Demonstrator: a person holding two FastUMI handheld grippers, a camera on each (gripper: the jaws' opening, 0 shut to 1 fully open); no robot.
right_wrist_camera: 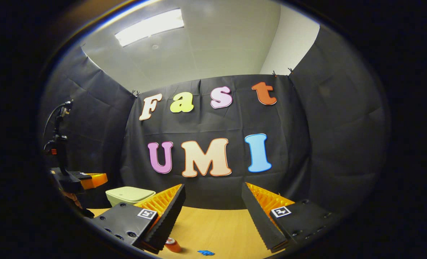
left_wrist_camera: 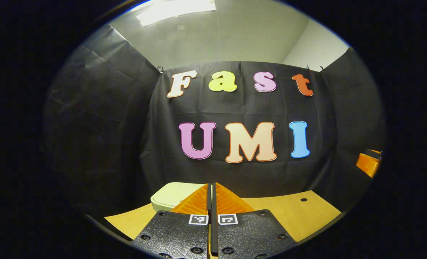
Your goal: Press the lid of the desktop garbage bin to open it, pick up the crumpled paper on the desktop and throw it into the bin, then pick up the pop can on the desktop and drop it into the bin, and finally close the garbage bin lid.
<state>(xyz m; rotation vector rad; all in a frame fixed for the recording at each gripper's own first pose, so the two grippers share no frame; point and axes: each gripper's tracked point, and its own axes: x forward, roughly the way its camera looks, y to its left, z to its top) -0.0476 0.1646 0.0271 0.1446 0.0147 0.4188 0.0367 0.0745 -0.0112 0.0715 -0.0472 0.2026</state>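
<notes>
The pale green desktop bin stands on the wooden table with its lid down, just left of and beyond my left gripper, which is shut with nothing between its fingers. In the right gripper view the bin sits at the left, lid closed. My right gripper hangs open above the table, empty. Below it lies an orange pop can on its side, and a small blue crumpled scrap rests just right of the can. The left gripper shows at the far left, over the bin.
Black cloth walls close the booth on three sides. A small round hole marks the table at the right. A stalk with a cable rises from the left gripper. Part of the right gripper shows at the far right edge.
</notes>
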